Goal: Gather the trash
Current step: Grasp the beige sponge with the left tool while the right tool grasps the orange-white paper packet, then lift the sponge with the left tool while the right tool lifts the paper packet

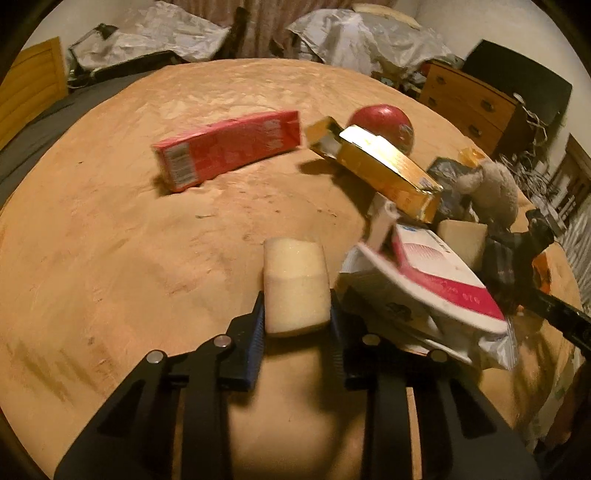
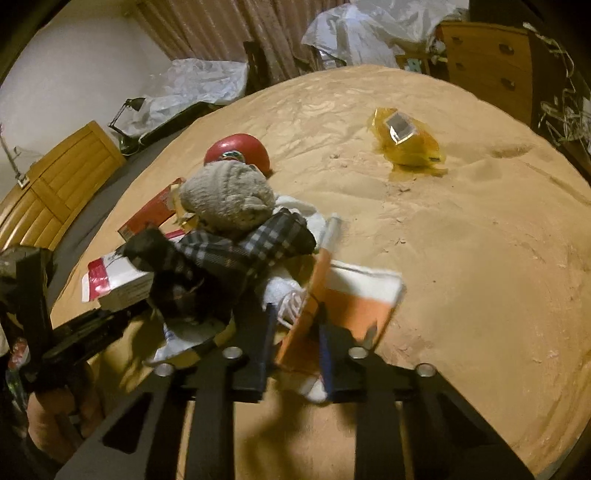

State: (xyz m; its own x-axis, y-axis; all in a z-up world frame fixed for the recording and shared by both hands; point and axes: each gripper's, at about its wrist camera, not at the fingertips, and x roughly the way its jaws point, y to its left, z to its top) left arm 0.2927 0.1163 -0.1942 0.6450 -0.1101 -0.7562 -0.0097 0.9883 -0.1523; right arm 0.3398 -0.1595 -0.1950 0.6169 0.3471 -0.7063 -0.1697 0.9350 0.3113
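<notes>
Both grippers are clamped on trash, left gripper (image 1: pixel 297 314) squeezing a foam block (image 1: pixel 295 284) near the pile, right gripper (image 2: pixel 295 332) pinching an orange-white packet (image 2: pixel 354 302) edge-on so it lifts clean off the bedspread (image 2: pixel 480 258)

Red carton (image 1: pixel 227 149) at 11 o'clock, gold box (image 1: pixel 384 166), pale-yellow sponge (image 1: pixel 295 288), black/grey plaid cloth (image 2: pixel 236 258), orange/white packet (image 2: pixel 347 306).

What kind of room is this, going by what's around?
Probably a bedroom. The trash lies on a bed with a tan blanket, a wooden chest of drawers stands beside it, and curtains hang behind.
</notes>
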